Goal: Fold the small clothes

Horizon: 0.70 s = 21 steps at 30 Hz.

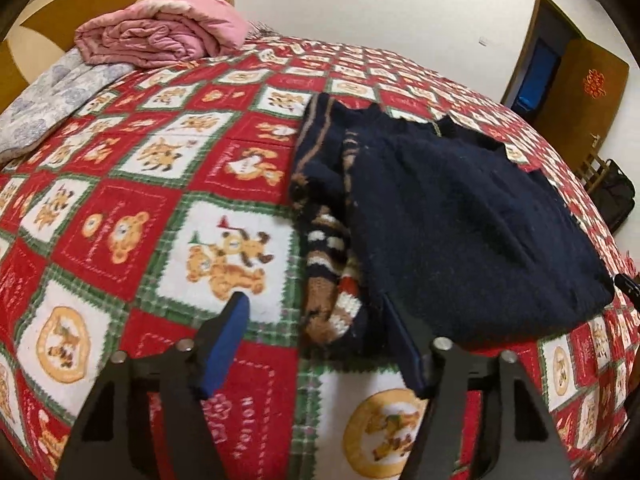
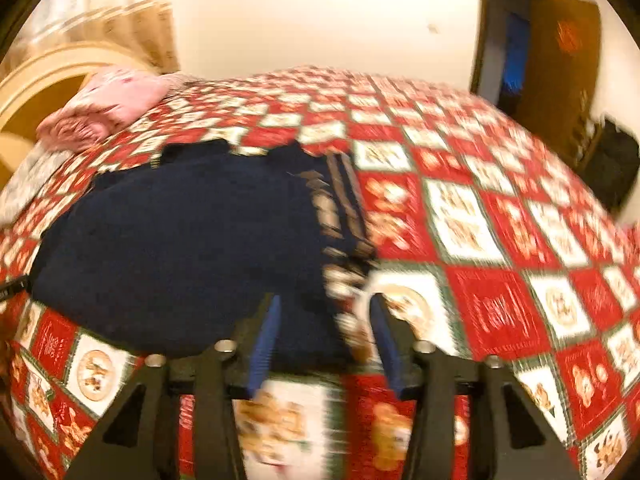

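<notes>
One navy sweater [image 1: 472, 216] lies folded on a teddy-bear bedspread [image 1: 120, 216]. The left gripper [image 1: 316, 304] and right gripper [image 2: 324, 304] both gape wide, holding nothing.

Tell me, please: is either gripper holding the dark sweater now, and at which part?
Nothing is held. The left gripper and the right gripper are both open near the hem of the navy sweater, not clamped on it.
</notes>
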Tool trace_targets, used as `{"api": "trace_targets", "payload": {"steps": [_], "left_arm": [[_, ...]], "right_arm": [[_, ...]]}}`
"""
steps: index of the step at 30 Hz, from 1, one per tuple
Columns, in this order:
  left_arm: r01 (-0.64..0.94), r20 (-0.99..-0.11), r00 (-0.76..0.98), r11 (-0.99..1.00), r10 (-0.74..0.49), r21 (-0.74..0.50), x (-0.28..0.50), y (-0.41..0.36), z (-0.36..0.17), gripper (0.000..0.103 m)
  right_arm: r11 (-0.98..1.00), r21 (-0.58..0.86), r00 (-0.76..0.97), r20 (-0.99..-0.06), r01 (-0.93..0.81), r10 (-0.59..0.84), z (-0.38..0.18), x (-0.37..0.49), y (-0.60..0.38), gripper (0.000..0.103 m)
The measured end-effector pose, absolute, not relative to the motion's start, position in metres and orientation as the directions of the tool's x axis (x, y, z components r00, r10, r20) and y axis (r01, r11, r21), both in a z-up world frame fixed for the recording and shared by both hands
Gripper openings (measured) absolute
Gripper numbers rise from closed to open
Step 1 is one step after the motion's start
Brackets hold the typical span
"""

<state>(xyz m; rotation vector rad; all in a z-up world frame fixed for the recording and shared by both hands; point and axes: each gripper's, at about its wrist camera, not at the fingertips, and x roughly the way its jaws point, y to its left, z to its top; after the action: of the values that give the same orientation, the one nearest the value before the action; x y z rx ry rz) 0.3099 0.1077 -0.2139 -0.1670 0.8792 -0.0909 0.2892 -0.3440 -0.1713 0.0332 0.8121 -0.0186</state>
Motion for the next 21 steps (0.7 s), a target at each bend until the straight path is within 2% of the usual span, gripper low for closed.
{"api": "trace_targets", "payload": {"steps": [3, 4, 7, 17, 21], "left_arm": [[0.016, -0.759, 0.636, 0.985, -0.142, -0.171, 0.314, 0.102, -0.214, 0.058], [0.019, -0.759, 0.635, 0.986, -0.142, -0.168, 0.313, 0.100, -0.214, 0.057], [0.017, -0.760, 0.637, 0.988, -0.128, -0.152, 0.313, 0.097, -0.213, 0.055], [0.002, -0.763, 0.635, 0.988, -0.120, -0.153, 0.310, 0.099, -0.214, 0.058], [0.010, -0.757, 0.644, 0.991, -0.111, -0.137, 0.309, 0.097, -0.215, 0.059]], "right_arm": [[0.997, 0.071, 0.669, -0.740, -0.038, 0.078, -0.177, 0.291, -0.343, 0.029], [0.999, 0.033, 0.665, -0.745, -0.034, 0.048, -0.179, 0.293, -0.340, 0.029], [0.998, 0.051, 0.647, -0.760, -0.026, 0.055, -0.184, 0.299, -0.341, 0.010], [0.998, 0.066, 0.605, -0.794, -0.012, 0.059, -0.197, 0.275, -0.361, 0.007], [0.996, 0.091, 0.629, -0.774, -0.003, 0.073, -0.194, 0.282, -0.364, 0.008]]}}
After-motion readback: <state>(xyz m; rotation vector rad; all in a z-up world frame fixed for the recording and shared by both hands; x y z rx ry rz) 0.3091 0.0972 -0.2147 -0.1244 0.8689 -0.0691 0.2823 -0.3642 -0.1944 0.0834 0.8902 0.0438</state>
